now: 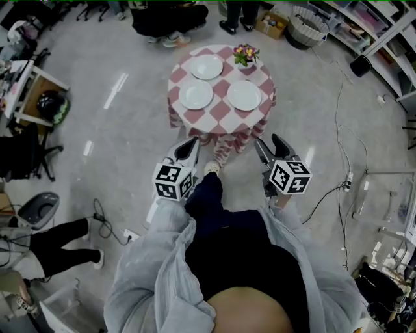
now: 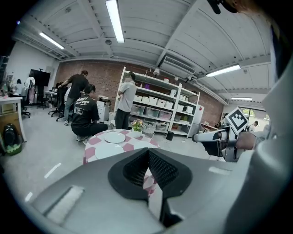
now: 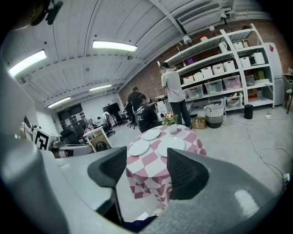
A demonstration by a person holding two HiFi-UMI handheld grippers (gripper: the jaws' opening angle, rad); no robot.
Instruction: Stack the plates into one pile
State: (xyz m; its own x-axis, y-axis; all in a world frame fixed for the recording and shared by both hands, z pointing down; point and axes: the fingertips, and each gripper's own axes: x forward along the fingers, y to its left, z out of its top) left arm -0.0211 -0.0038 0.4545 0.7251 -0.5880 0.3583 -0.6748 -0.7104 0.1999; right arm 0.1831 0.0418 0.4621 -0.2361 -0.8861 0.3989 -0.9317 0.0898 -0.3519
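L gripper (image 2: 147, 154): pads (image 2: 161, 168) meet at the tips w/ nothing between them, so it is clenched and empty. The seam lower down is hard to read, so a slight gap may remain. R gripper (image 3: 146, 172): pads (image 3: 185, 176) stand apart w/ only air between, so it is released and empty. Neither touches a plate. Both are held ahead of the operator (image 1: 227, 260) and aimed at the table (image 1: 221, 116), which is well apart from the tips and prob. out of reach.

Task items: three plates lie singly on the checked cloth, none stacked.
- Far plate (image 1: 207, 66): far-left of the top.
- Near-left plate (image 1: 196, 94) and near-right plate (image 1: 244, 95): side by side, not touching.
- Flower pot (image 1: 246, 56): far right, just beside the far plate.

Judgement: approach phase, stacking not begun. The parted R jaws suit a first rim pick. The L needs opening before use. A person (image 1: 162, 19) crouches beyond the far edge, so keep reaches short there.
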